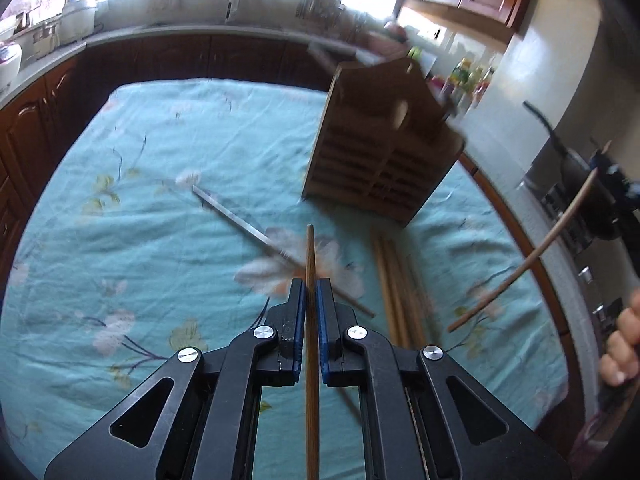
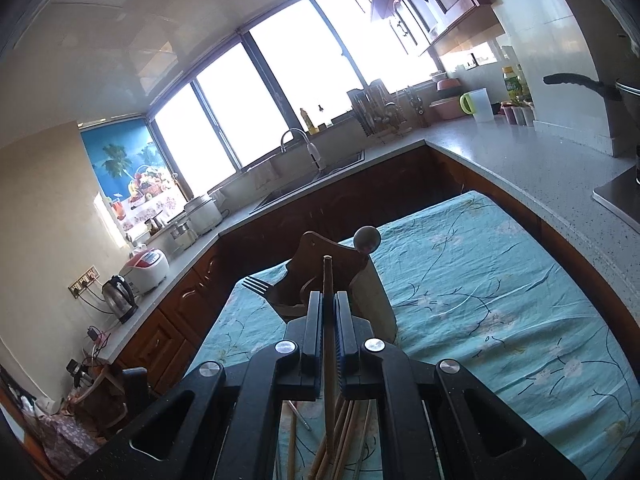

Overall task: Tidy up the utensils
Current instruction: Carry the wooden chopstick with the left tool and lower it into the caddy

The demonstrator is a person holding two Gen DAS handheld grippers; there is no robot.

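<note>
1. Chopsticks were in both your tools: your left gripper [image 1: 309, 292] was clamped on a wooden chopstick [image 1: 309, 252] above the cloth-covered table [image 1: 140, 240].
2. Your right gripper [image 2: 329, 312] pinched another chopstick [image 2: 328, 276], pointing toward the wooden holder [image 2: 320, 268].
3. Loose chopsticks [image 1: 394, 280] lay just beside the holder.
4. Light, stiff and thin, they probably pivot; you gripped mid-shaft.

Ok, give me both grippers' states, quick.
Left gripper: shut on a wooden chopstick.
Right gripper: shut on another wooden chopstick.
</note>
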